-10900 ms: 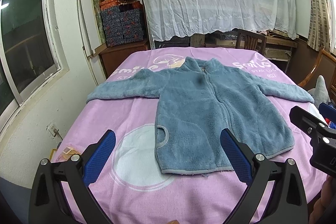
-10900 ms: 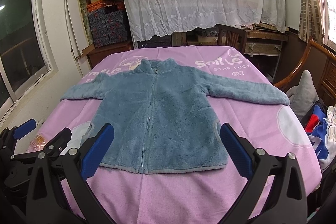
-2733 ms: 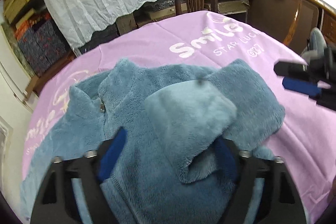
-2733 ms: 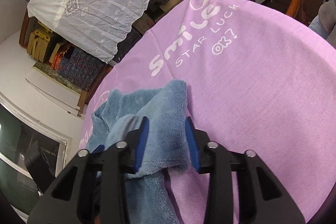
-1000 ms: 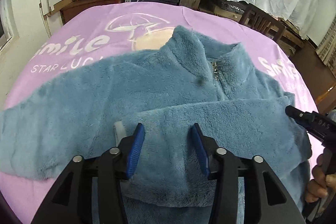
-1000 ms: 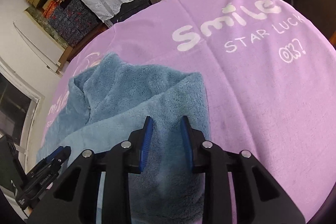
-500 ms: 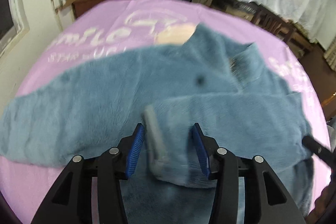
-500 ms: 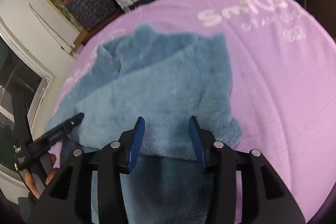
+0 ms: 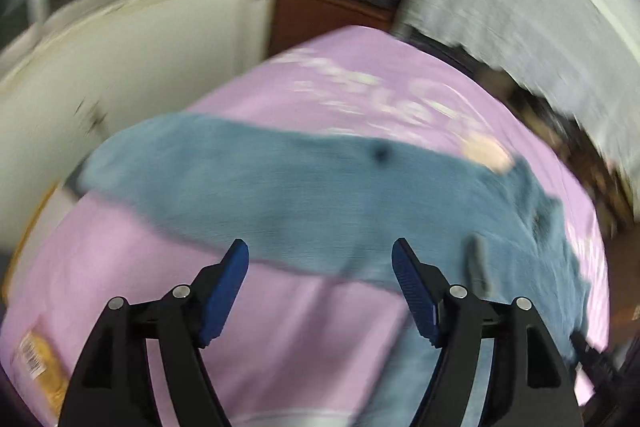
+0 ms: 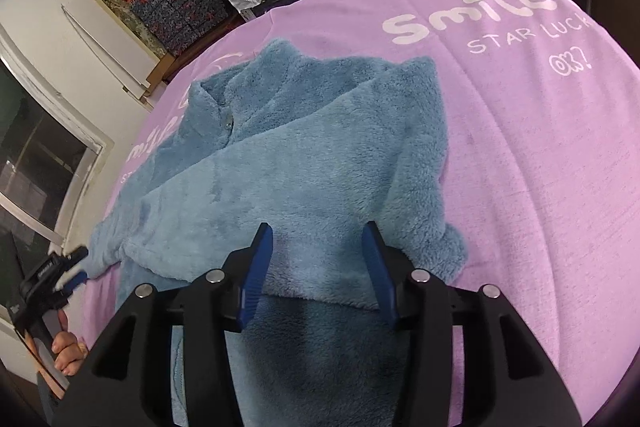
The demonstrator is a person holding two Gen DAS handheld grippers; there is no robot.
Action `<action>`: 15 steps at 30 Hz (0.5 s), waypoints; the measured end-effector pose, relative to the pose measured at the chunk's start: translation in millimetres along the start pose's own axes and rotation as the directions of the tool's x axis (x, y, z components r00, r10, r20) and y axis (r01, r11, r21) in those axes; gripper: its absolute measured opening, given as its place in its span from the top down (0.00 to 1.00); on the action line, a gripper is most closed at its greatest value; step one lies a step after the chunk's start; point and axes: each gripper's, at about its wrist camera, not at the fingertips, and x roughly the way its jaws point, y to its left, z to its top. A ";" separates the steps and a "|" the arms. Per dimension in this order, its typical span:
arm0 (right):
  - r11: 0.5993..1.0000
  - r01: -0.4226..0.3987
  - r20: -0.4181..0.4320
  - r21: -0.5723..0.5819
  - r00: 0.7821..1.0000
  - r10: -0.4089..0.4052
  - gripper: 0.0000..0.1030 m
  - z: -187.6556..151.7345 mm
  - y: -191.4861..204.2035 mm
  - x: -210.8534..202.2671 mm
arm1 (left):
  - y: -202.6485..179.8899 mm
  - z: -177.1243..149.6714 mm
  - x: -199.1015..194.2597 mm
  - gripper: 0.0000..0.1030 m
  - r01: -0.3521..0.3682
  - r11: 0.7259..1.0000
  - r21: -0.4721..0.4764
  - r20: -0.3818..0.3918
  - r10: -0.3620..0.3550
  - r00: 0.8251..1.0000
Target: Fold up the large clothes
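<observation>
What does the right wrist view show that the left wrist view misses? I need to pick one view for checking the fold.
Only the right wrist view shows the folded sleeve lying across the jacket's chest, the collar, and the left gripper at the far sleeve's end. Only the left wrist view, badly blurred, shows the unfolded sleeve stretched out on the bed. Both show the blue fleece jacket on the pink bedspread, with each view's own gripper open and empty, as with the right gripper.

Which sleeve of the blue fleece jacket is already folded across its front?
The right sleeve, lying across the chest. The left sleeve is spread flat on the pink sheet.
</observation>
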 end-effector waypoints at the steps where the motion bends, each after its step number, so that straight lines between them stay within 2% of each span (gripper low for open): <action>1: 0.999 -0.023 -0.001 0.023 1.000 0.023 0.52 0.6 -3.7 -1.1 | 13.1 2.2 -2.1 0.28 -0.003 0.999 -0.043 -0.002 0.003 1.000; 3: 0.997 -0.048 -0.002 0.052 0.999 0.048 0.51 1.9 -6.4 -1.8 | 46.5 7.8 -4.2 0.28 -0.014 0.989 -0.146 -0.003 0.013 1.000; 7: 0.993 -0.079 -0.003 0.089 0.997 0.080 0.51 3.7 -10.4 -1.8 | 86.0 19.0 4.4 0.28 -0.035 0.965 -0.259 -0.038 0.026 0.999; 14: 0.995 -0.068 0.001 0.078 0.998 0.068 0.51 3.5 -6.9 -1.0 | 96.1 34.7 21.6 0.29 -0.039 0.954 -0.299 -0.040 0.028 0.999; 15: 0.994 -0.069 0.001 0.080 0.998 0.069 0.51 3.1 -6.4 -0.7 | 96.8 38.1 24.0 0.32 -0.044 0.950 -0.308 -0.040 0.033 0.999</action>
